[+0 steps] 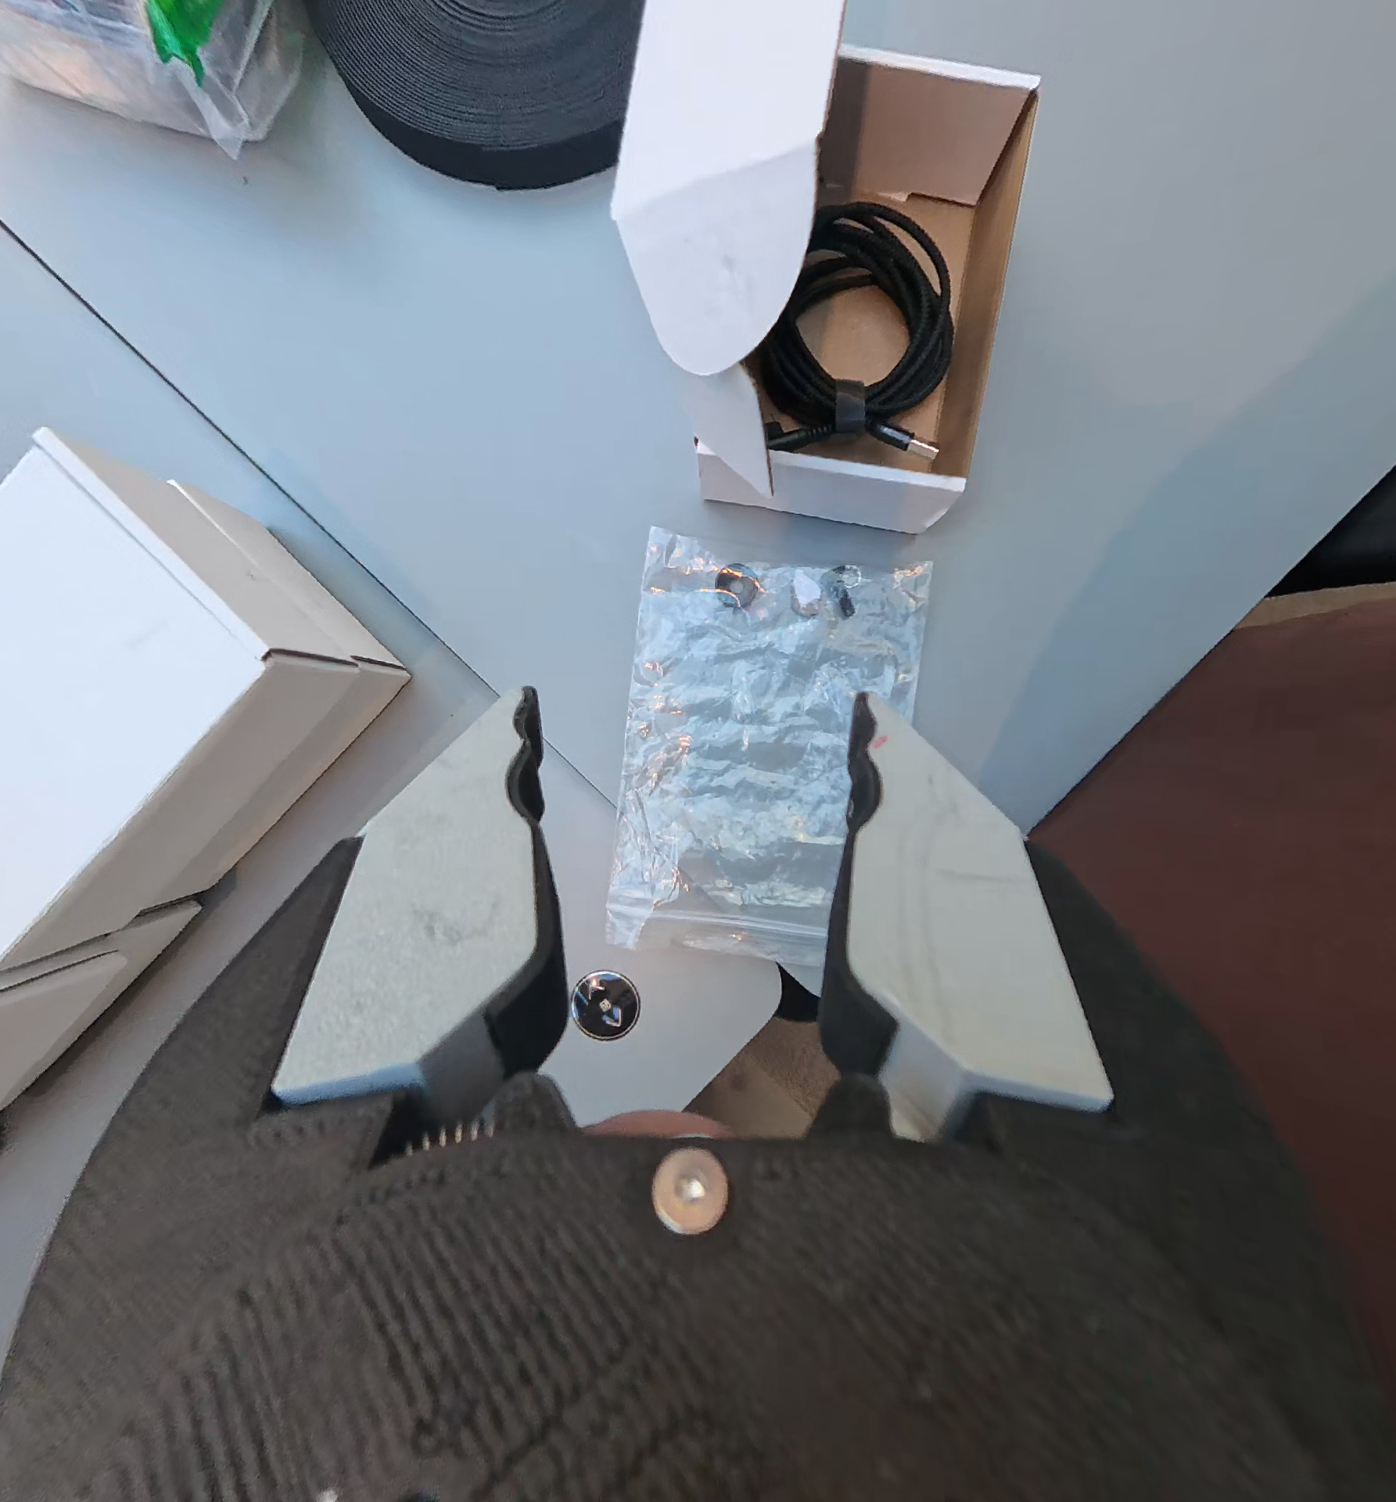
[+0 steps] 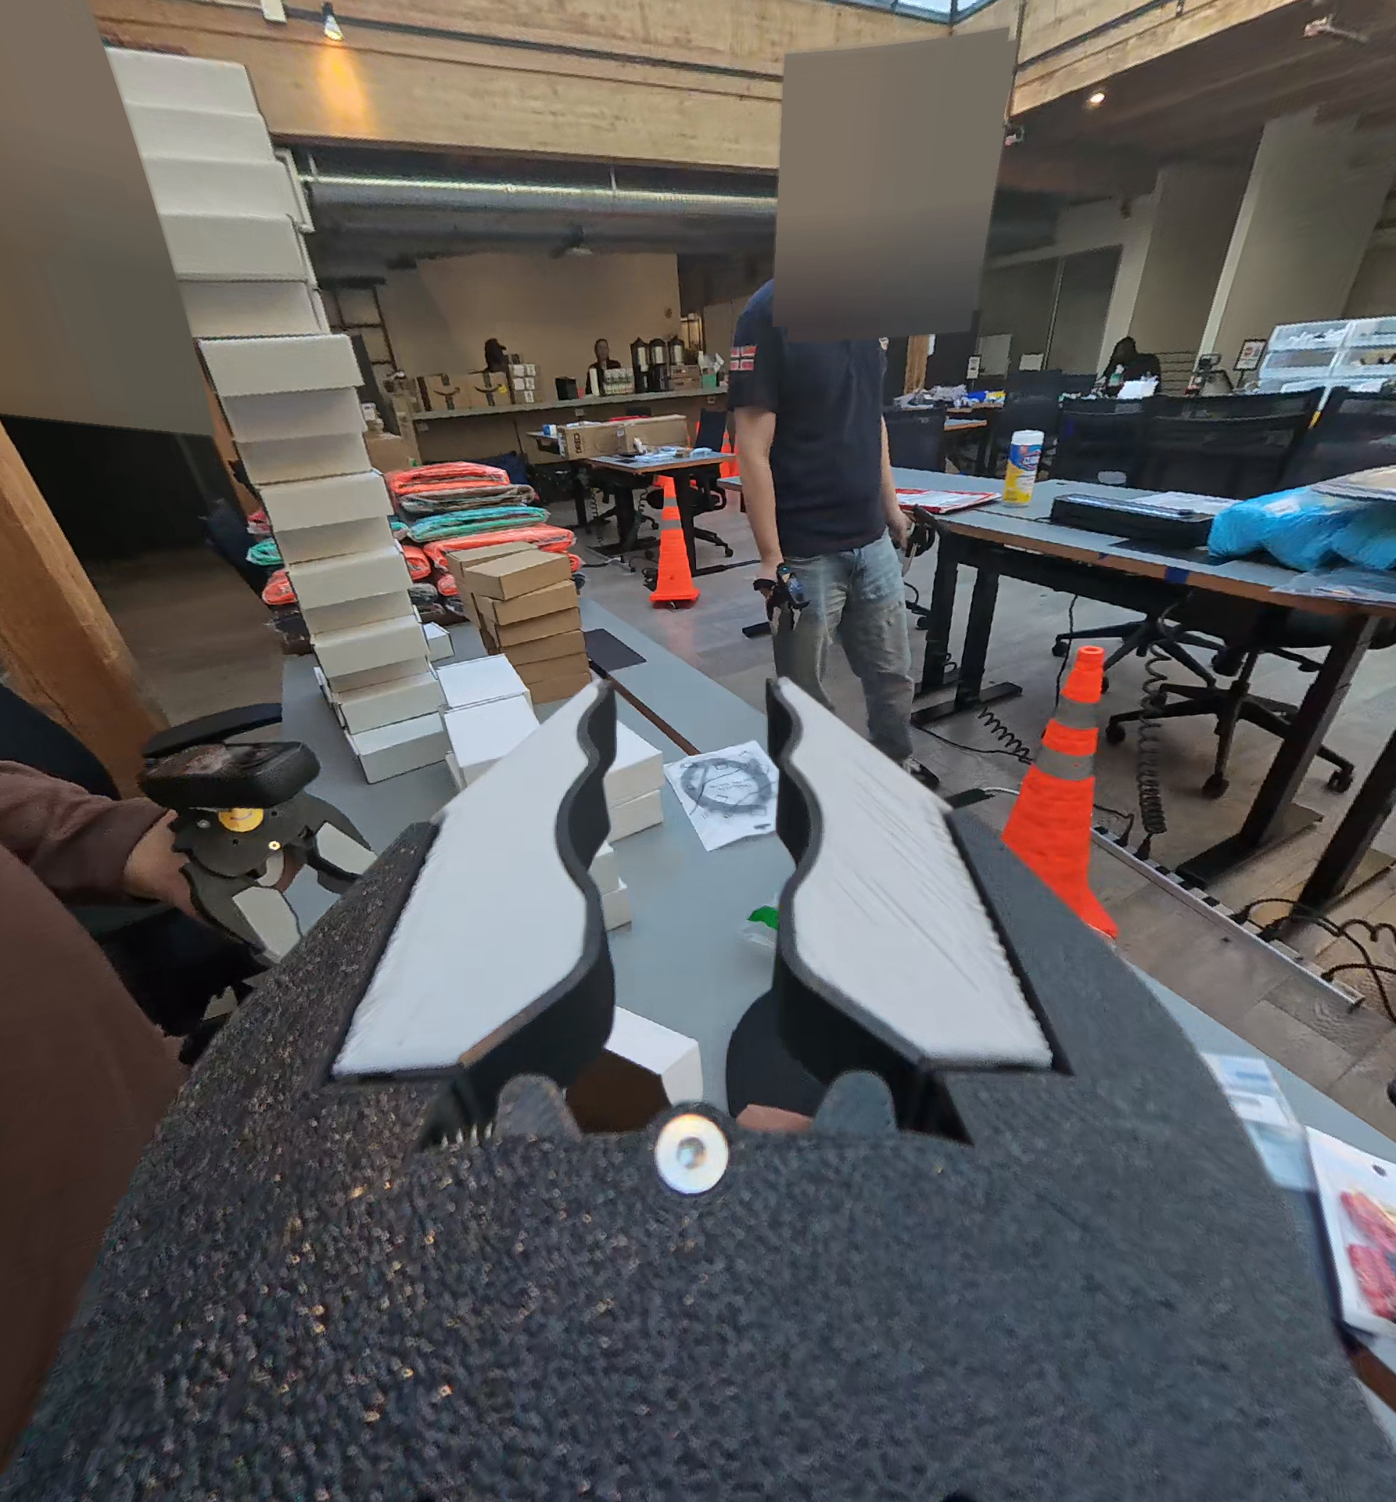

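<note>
your left gripper (image 1: 694,715) hangs over the grey tabletop (image 1: 402,390), jaws spread wide, nothing between them. directly under the gap lies a crinkled clear plastic zip bag (image 1: 767,756); a few small dark parts sit at its far end, too small to identify. the right finger covers the bag's near right corner. beyond the bag stands an open white cardboard box with brown inside (image 1: 995,268), holding a coiled black braided cable (image 1: 865,325); the raised white lid flap hides the box's left part. closed white cardboard boxes (image 1: 109,691) are stacked to the left, cut off by the frame edge. a black fabric roll (image 1: 483,89) is cropped at the top. a small round black disc (image 1: 605,1005) sits near the left finger's base.

your right gripper (image 2: 690,715) is lifted, pointing across the room, jaws partly apart and empty. its fingers hide part of the table. a tall leaning stack of white boxes (image 2: 304,455) rises at left; an orange traffic cone (image 2: 1064,796) stands on the floor at right.
</note>
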Tool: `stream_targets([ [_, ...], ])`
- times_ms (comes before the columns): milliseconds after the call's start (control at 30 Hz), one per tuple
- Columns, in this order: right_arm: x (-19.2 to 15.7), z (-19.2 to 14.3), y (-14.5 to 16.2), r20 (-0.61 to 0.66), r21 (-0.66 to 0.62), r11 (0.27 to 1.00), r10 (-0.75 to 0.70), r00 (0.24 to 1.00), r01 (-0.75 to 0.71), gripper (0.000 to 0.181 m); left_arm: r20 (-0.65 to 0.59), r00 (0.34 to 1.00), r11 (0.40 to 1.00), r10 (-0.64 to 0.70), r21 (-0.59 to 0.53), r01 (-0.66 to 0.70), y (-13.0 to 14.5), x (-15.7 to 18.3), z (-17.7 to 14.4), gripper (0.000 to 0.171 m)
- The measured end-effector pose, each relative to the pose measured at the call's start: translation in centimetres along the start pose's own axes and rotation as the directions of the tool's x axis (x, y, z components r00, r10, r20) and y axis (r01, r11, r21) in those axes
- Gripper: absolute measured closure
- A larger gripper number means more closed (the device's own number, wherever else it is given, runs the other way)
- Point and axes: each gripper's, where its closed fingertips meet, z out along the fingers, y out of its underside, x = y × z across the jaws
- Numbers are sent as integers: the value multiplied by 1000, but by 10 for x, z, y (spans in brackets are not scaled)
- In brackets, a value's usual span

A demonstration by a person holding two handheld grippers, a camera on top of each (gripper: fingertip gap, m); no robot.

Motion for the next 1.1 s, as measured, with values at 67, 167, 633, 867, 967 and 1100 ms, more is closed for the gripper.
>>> stream_targets([
  [67, -16, 1, -19, 55, 41, 999, -23, 998, 21, 150, 0, 1000, 1000, -21, 1, 21, 5, -2, -3, 99],
  [167, -53, -1, -67, 165, 154, 985, -100, 981, 74, 157, -18, 999, 998, -51, -23, 50, 15, -1, -3, 98],
  [633, -140, 20, -44, 517, 63, 986, -165, 840, 155, 147, -26, 998, 996, -64, 55, 65, -4, 4, -9, 101],
  [867, -91, 56, 113, 362, -336, 941, 78, 929, 52, 137, -18, 997, 995, -73, 67, 74, -9, 1, -13, 100],
  [967, -51, 50, 172, 194, -469, 883, 118, 974, -13, 136, -9, 996, 990, -90, 108, 90, -20, -5, -21, 100],
  [1100, 29, 25, 223, -188, -548, 815, 100, 977, -189, 136, -7, 993, 984, -118, 134, 118, -28, -12, -28, 98],
])
